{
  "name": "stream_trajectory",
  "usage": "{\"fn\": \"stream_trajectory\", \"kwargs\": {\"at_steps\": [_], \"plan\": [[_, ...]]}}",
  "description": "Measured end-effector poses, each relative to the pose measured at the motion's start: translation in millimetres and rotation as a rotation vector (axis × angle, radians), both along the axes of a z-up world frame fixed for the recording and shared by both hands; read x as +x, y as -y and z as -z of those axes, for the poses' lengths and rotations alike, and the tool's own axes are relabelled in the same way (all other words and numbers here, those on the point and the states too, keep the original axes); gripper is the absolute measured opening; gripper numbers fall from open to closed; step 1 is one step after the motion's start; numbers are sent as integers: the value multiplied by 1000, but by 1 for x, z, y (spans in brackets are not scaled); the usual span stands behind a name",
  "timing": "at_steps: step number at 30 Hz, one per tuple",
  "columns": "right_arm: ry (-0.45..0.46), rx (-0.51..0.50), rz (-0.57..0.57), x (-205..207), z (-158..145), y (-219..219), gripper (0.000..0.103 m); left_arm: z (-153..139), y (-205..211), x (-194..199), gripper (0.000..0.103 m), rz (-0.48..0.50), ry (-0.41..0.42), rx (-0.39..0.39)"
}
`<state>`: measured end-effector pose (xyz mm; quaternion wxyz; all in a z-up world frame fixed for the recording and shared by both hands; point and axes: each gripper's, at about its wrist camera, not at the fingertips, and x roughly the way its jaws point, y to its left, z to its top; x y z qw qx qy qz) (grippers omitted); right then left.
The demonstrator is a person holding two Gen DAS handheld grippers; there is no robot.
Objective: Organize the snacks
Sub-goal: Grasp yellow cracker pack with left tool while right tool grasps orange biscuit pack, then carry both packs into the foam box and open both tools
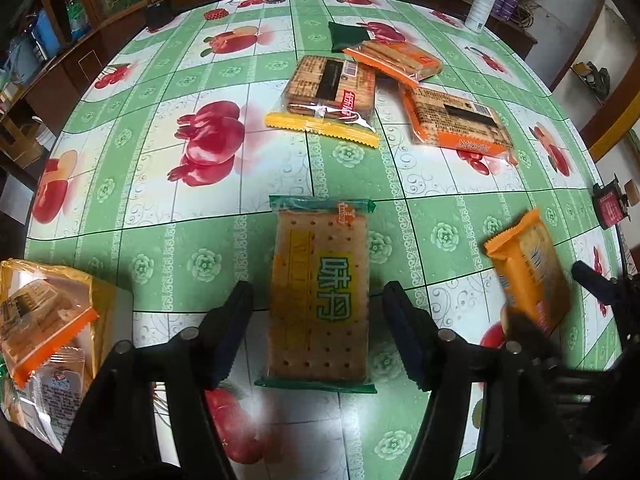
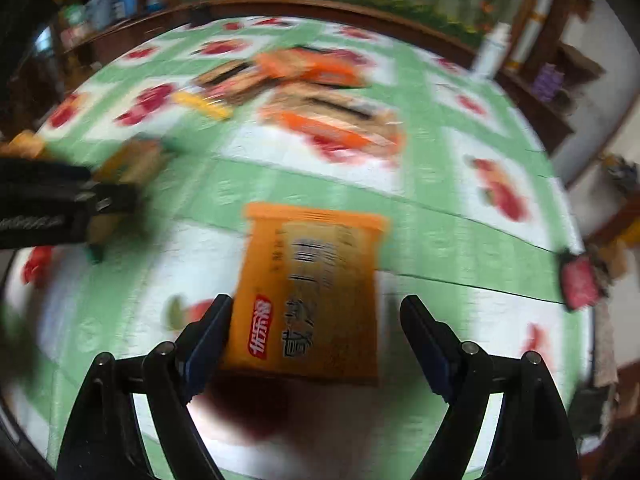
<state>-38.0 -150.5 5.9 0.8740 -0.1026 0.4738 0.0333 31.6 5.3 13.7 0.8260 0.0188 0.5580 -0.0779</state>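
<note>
A green-edged cracker pack (image 1: pixel 319 294) lies flat on the fruit-print tablecloth between the fingers of my left gripper (image 1: pixel 318 316), which is open and not touching it. An orange cracker pack (image 2: pixel 310 296) lies between the fingers of my right gripper (image 2: pixel 316 328), which is open; the left finger is close to the pack's edge. The same orange pack shows at the right of the left wrist view (image 1: pixel 528 270). The right wrist view is blurred. A yellow-edged pack (image 1: pixel 326 100) and two orange-edged packs (image 1: pixel 456 120) (image 1: pixel 394 58) lie further back.
An open orange snack bag (image 1: pixel 44 332) holding several packs sits at the near left. A dark green pouch (image 1: pixel 346 34) lies behind the far packs. A white spray bottle (image 1: pixel 482 4) stands at the table's far right edge. A red device (image 1: pixel 610 206) sits at the right edge.
</note>
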Motion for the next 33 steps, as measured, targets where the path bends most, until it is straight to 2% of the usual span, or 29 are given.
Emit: {"fn": "stream_trajectory", "kwargs": {"at_steps": [3, 7, 9, 10, 11, 12, 19, 22, 27, 33], "plan": [[-15, 136, 31, 1, -6, 19, 85, 2, 4, 1, 68, 5, -9, 6], [-29, 125, 18, 7, 1, 18, 85, 5, 8, -1, 68, 13, -17, 18], [-30, 151, 0, 11, 4, 20, 84, 5, 9, -2, 68, 16, -12, 25], [-36, 170, -12, 14, 6, 22, 83, 5, 8, -2, 67, 15, -10, 23], [-24, 187, -28, 15, 5, 25, 76, 4, 7, -2, 62, 14, -4, 21], [-14, 191, -41, 14, 3, 27, 72, 4, 8, -3, 50, 16, 5, 31], [-10, 249, -67, 3, 3, 33, 72, 2, 6, -9, 49, 29, 18, 25], [11, 309, -78, -4, -6, 33, 71, -7, 3, -18, 49, 25, 49, 38], [25, 345, -122, -7, -19, 18, 71, -30, -10, -42, 49, 18, 107, 2], [36, 391, -237, -14, -36, -20, 71, -55, -47, -79, 49, -23, 159, -35]]}}
